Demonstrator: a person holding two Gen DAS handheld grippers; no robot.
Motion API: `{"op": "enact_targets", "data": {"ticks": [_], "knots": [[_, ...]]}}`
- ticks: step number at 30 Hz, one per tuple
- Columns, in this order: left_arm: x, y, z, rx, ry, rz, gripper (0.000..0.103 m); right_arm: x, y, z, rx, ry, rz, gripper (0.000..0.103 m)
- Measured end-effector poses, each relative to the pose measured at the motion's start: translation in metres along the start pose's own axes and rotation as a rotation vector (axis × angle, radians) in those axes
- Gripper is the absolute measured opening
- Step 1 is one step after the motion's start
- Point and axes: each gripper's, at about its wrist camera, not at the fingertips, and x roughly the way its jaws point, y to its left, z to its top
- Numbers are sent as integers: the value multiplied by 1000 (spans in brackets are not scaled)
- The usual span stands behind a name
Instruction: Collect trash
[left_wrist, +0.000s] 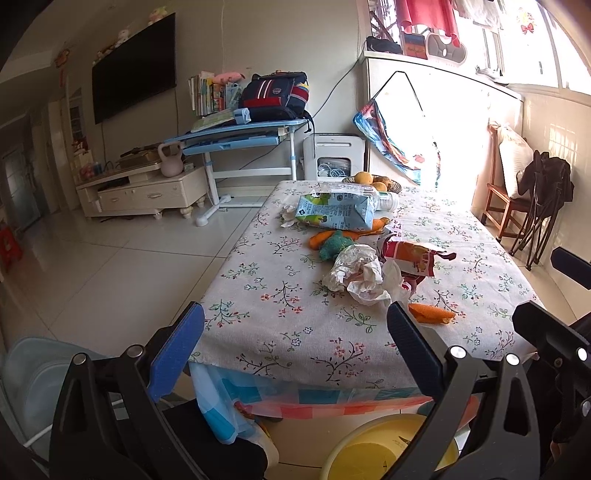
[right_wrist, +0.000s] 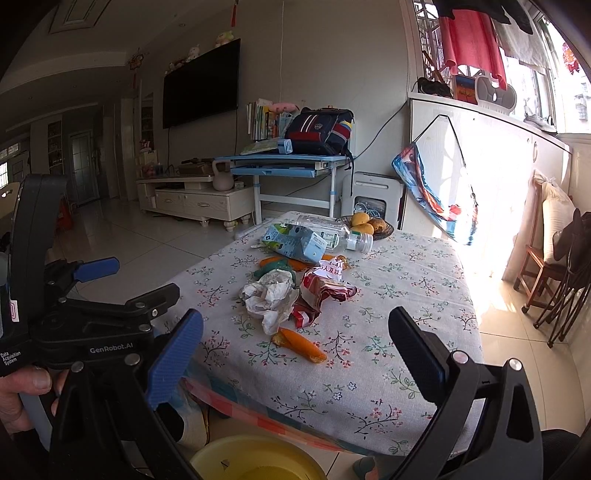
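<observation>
Trash lies on the floral tablecloth (left_wrist: 280, 332): a crumpled white paper (left_wrist: 356, 271), a torn red snack wrapper (left_wrist: 412, 256), orange peels (left_wrist: 430, 313), a blue-green drink carton (left_wrist: 336, 211) and a clear plastic bottle (left_wrist: 369, 195). My left gripper (left_wrist: 295, 326) hovers open over the table's near edge, short of the paper. In the right wrist view the same paper (right_wrist: 271, 295), wrapper (right_wrist: 321, 291), peel (right_wrist: 301, 343), carton (right_wrist: 295, 242) and bottle (right_wrist: 332, 230) show. My right gripper (right_wrist: 295, 332) is open and empty, near the peel. The left gripper (right_wrist: 99, 291) appears at left, held by a hand.
A yellow bin (left_wrist: 391, 448) stands on the floor below the table's near edge, also yellow bin (right_wrist: 255, 459). A fruit bowl (left_wrist: 373, 181) sits at the table's far end. A wooden chair (right_wrist: 543, 266) and folded dark chair stand to the right. A pale plastic chair (left_wrist: 37, 373) is at left.
</observation>
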Motion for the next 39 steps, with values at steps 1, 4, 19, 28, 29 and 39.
{"op": "enact_targets", "data": {"ticks": [1,4,19,28,29,39], "knots": [[0,-1,0,-1,0,0,96,0,0,0,0,0,0,96],[0,0,0,-1,1,4,96,1,0,0,2,0,0,96],[15,5,-2,-20,37,24,96,10,-6,0,7,60,10,96],[21,2,-3,-16,55,13,96,38,-12,-2,-38,192,29,82],[21,2,-3,-16,57,11,96,44,-13,-1,-52,218,38,80],[37,3,18,-33,82,-25,96,105,-22,-5,-125,406,124,66]]}}
